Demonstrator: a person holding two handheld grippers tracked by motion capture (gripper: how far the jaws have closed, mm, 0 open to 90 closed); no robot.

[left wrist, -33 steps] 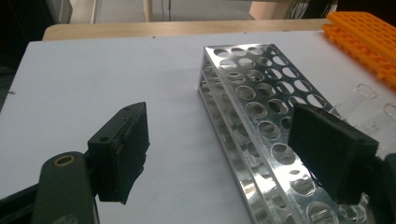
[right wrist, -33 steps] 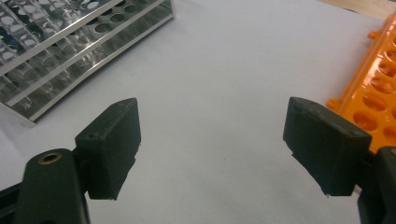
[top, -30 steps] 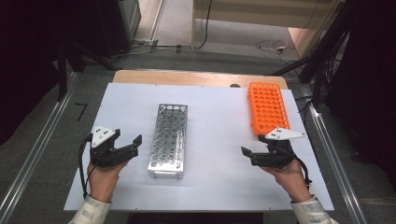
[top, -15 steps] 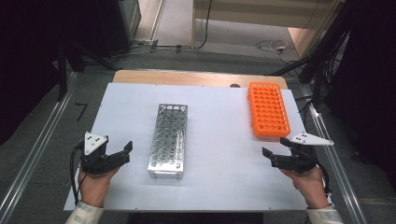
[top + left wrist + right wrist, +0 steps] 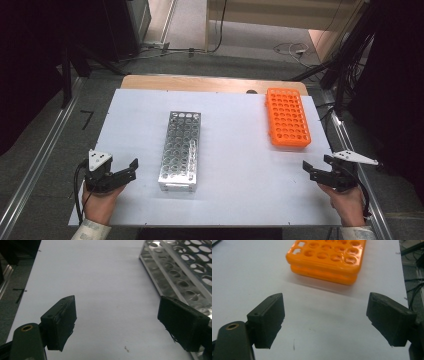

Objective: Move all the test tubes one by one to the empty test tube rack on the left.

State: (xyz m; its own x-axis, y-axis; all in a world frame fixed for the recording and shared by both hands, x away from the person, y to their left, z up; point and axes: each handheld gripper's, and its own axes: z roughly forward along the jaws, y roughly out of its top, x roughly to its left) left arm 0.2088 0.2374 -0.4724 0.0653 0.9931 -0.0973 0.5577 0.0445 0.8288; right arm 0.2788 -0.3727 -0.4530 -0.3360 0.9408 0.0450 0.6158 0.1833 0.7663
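A wide white rectangular table top [image 5: 235, 145] carries everything here, with a strip of bare light wood [image 5: 210, 82] showing along its far edge and grey floor on both sides.

The long silver metal tube rack [image 5: 180, 150], its top plate punched with rows of round holes, lies left of the table's middle with its long side running from near to far. In the left gripper view its near corner [image 5: 180, 272] stands just beside the right-hand jaw, apart from it.

The bright orange plastic tube rack [image 5: 287, 117], also full of round holes, lies at the far right of the table, well apart from the metal one. In the right gripper view it [image 5: 329, 257] sits beyond the jaws on bare white surface.

The left gripper [image 5: 132, 170] is held at the near left corner of the table, pointing right toward the near end of the silver rack and stopping short of it. Its jaws stand wide apart with nothing but white table between them [image 5: 117, 322]; they have just been opening.

The right gripper [image 5: 311, 172] is held near the table's near right edge, pointing left, with the orange rack farther off beyond it. Its jaws have just been opening too and stand spread, nothing between them [image 5: 324, 322].

A hand [image 5: 102, 202] grips the left tool from below, and another hand [image 5: 345, 202] grips the right one.
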